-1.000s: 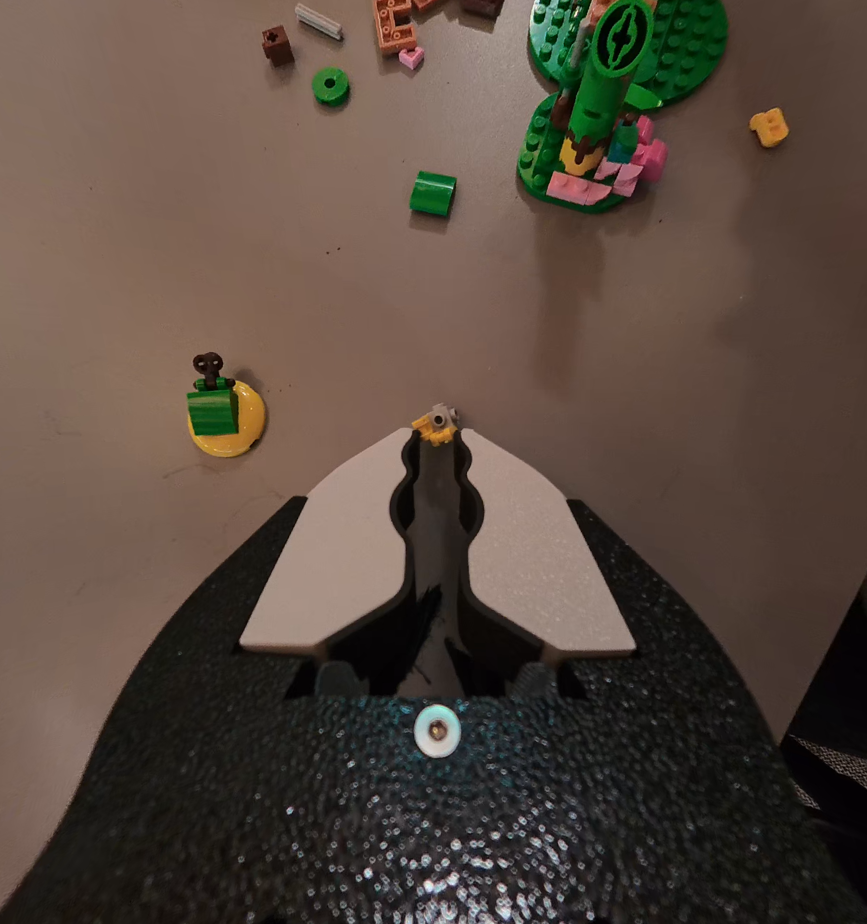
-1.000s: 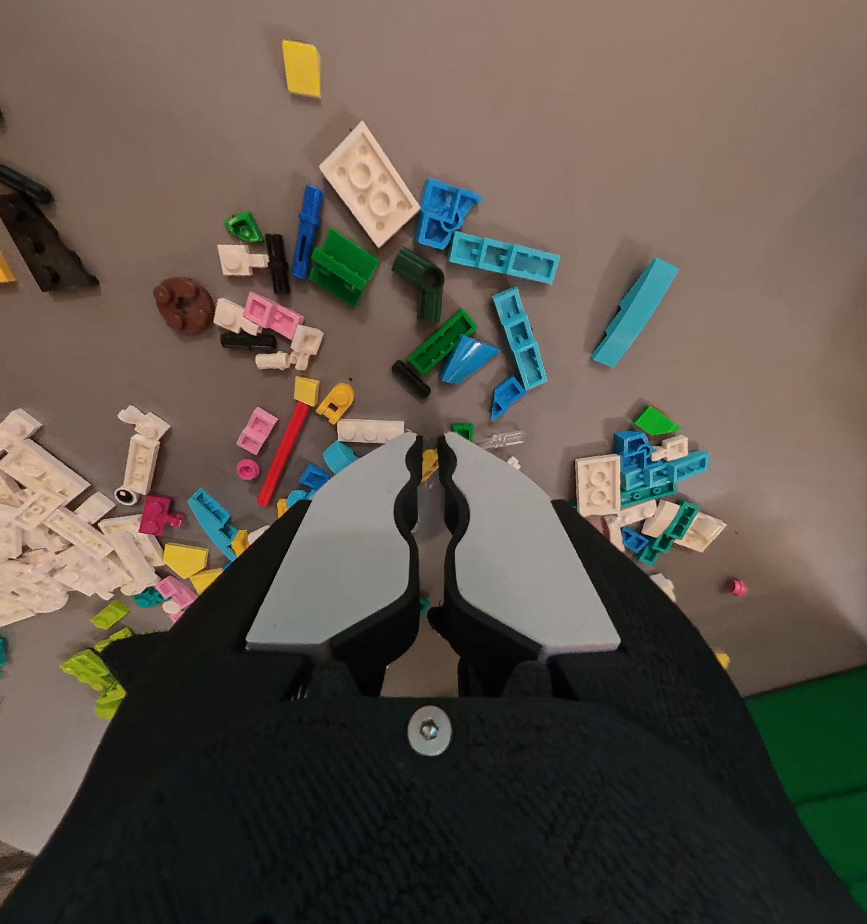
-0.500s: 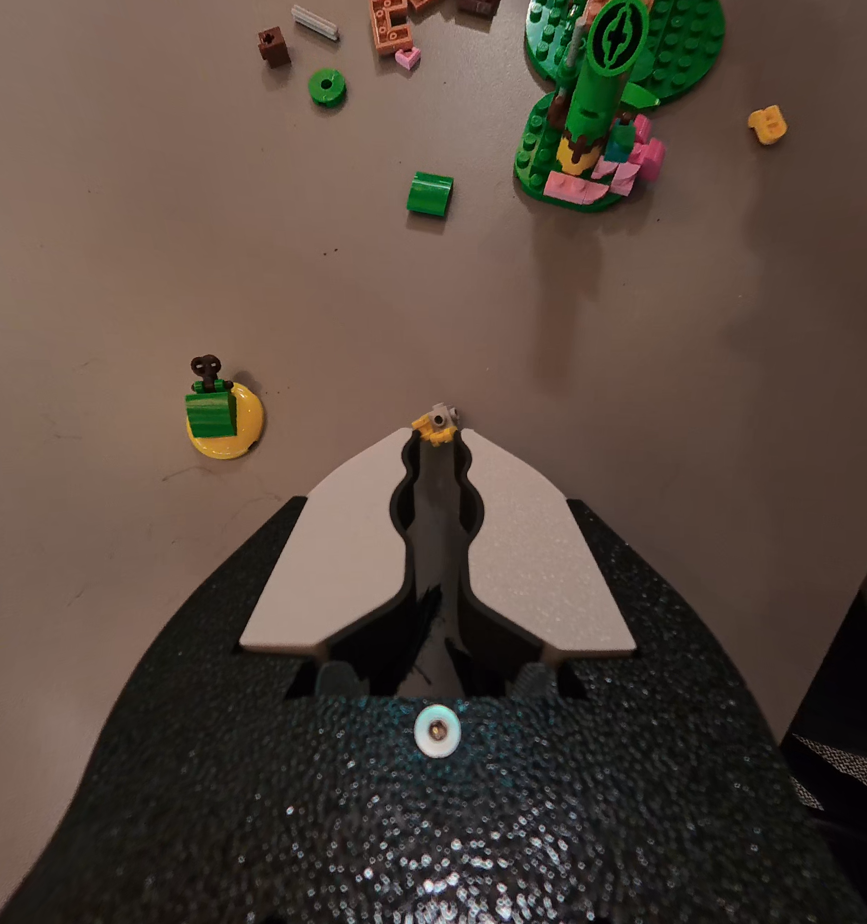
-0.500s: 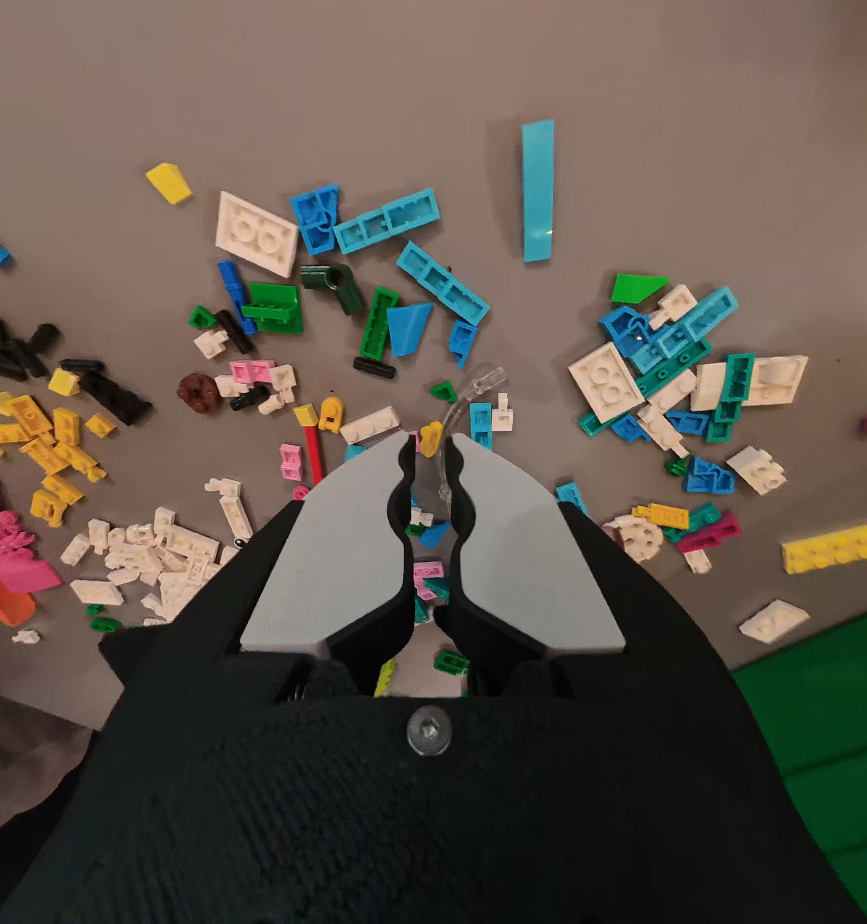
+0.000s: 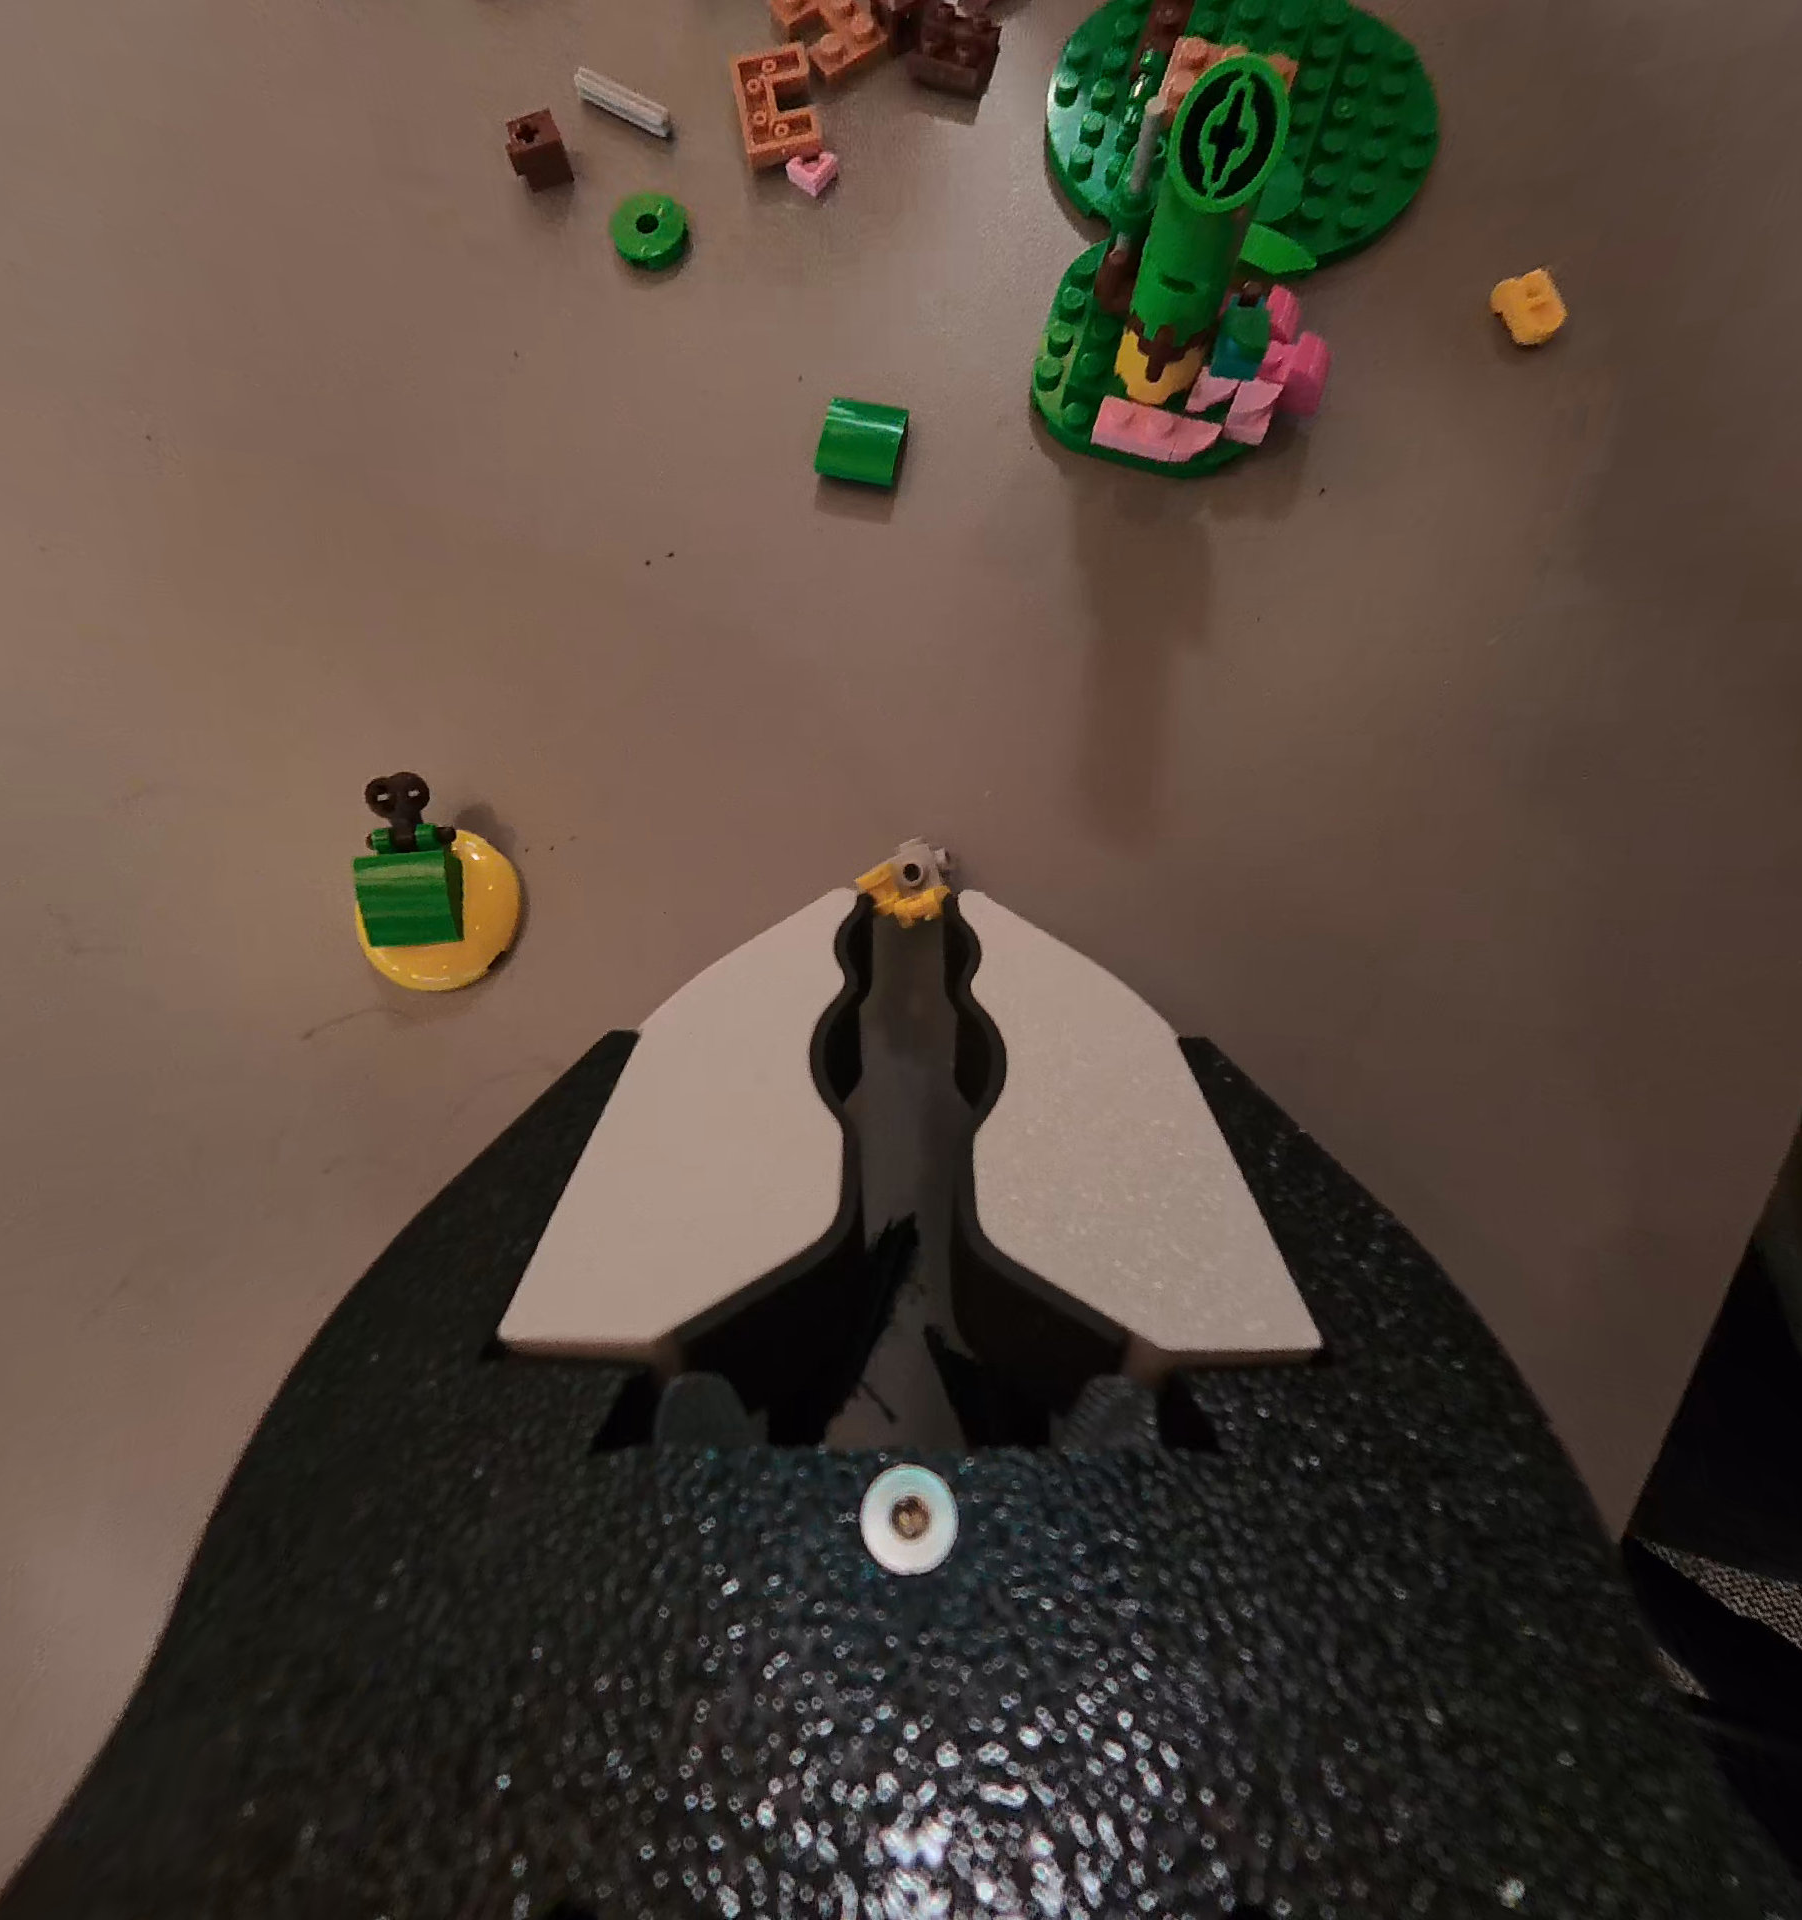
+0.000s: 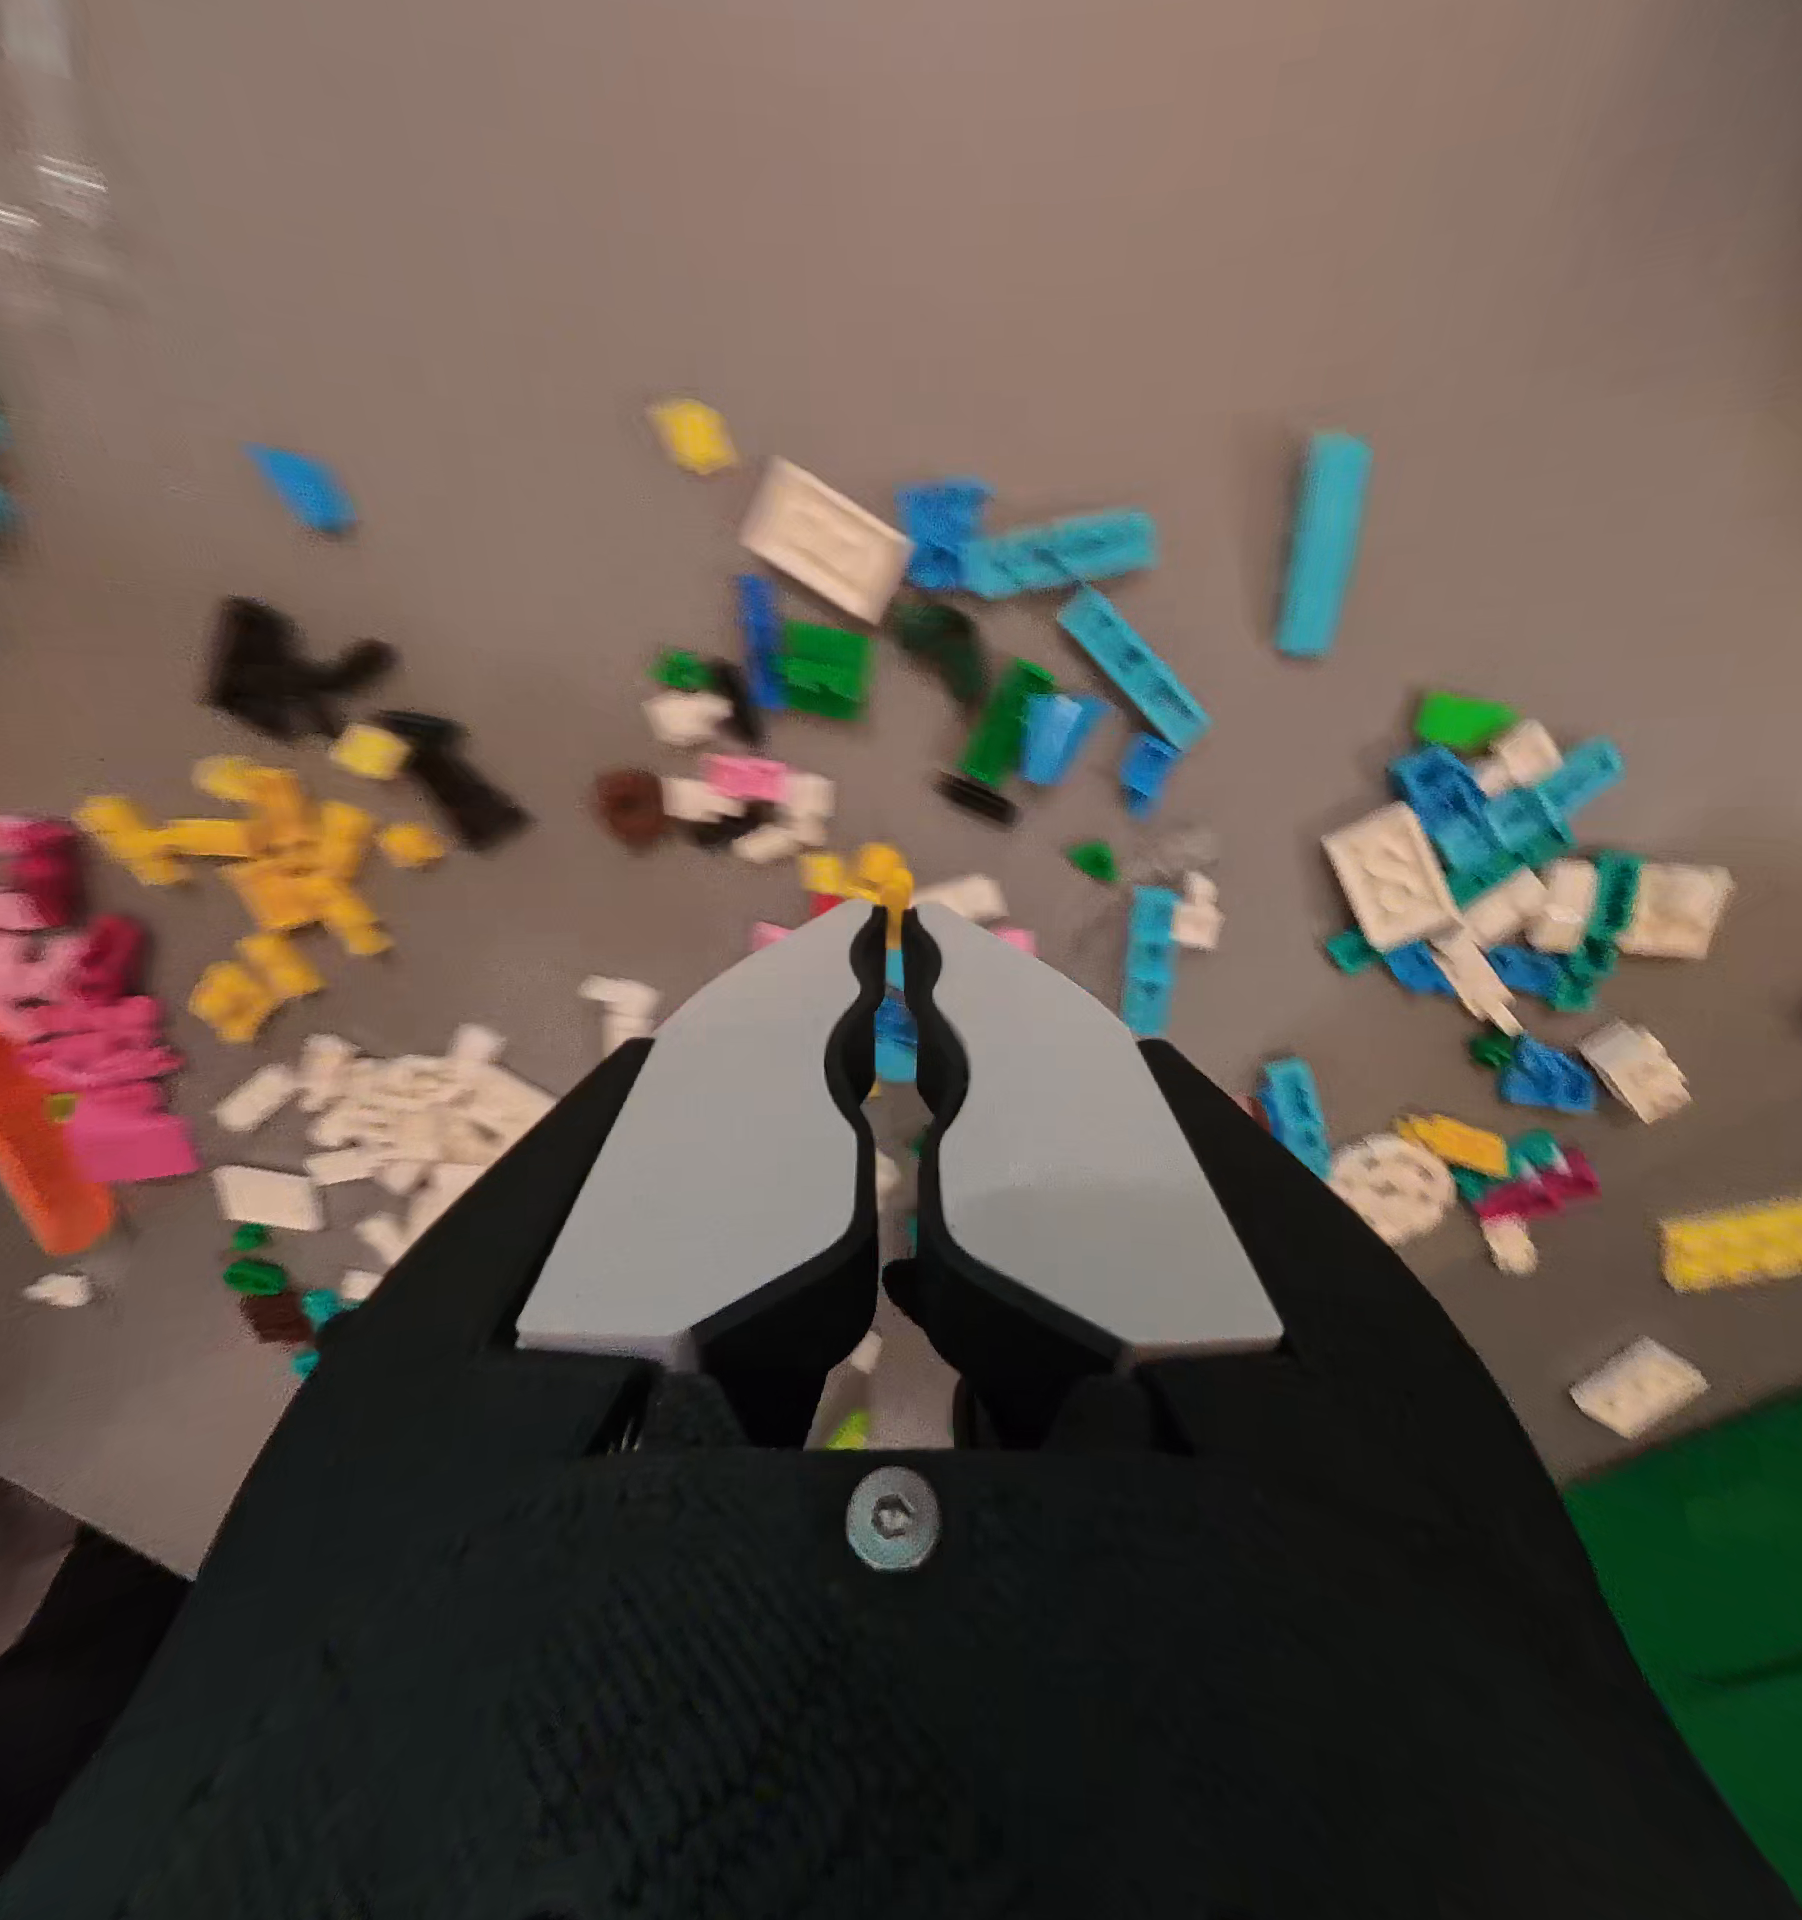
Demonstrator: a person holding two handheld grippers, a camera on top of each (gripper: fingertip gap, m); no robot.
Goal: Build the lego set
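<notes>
My left gripper (image 5: 907,902) is shut on a small yellow and grey lego piece (image 5: 907,883) and holds it above the grey table. The green lego build (image 5: 1203,249), a tall green cylinder on round green plates with pink bricks, stands far ahead to the right. A yellow dish with a green slope and a brown piece (image 5: 429,899) lies to the left. My right gripper (image 6: 895,914) is shut on a small yellow piece (image 6: 884,878), lifted above a blurred scatter of loose bricks (image 6: 1032,675).
In the left wrist view lie a green curved brick (image 5: 861,442), a green round piece (image 5: 650,229), brown bricks (image 5: 824,73) and a yellow piece (image 5: 1528,304). In the right wrist view lie white plates (image 6: 398,1112), pink bricks (image 6: 55,987) and a green baseplate (image 6: 1728,1558). Left tips to right tips: about 45 centimeters.
My right gripper closed tight on the yellow piece and rose up and back from the pile; its view is now blurred. My left gripper drew slightly nearer the build, still holding its piece.
</notes>
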